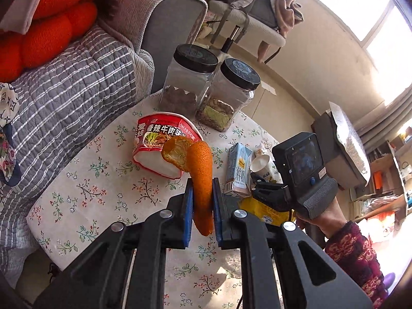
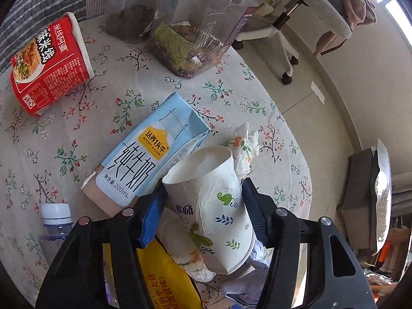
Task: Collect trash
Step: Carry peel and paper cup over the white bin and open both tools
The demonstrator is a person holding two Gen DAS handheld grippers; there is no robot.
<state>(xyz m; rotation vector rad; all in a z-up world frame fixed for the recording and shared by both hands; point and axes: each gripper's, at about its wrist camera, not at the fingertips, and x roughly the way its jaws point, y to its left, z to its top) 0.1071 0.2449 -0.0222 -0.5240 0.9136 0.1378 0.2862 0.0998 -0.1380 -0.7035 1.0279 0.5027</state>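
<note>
The left claw (image 1: 202, 198) is clamped on an orange peel (image 1: 202, 180), lifted clear of the tabletop (image 1: 85, 180) for disposal. Beyond the milk carton (image 2: 152, 154), the right claw (image 2: 203, 206) brackets a crumpled paper cup (image 2: 216, 200), pads apparently pressing its sides; farther off lies the noodle cup (image 2: 49, 64).

Home living room: sofa (image 1: 77, 82), floral-clothed table (image 1: 90, 193)

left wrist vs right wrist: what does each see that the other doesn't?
Left wrist only: the left gripper shut on orange peel, both jars' black lids, and the sofa.

Right wrist only: a capped water bottle and the right gripper around the paper cup.

Both: the noodle cup, milk carton, yellow wrapper and floral tablecloth.
</note>
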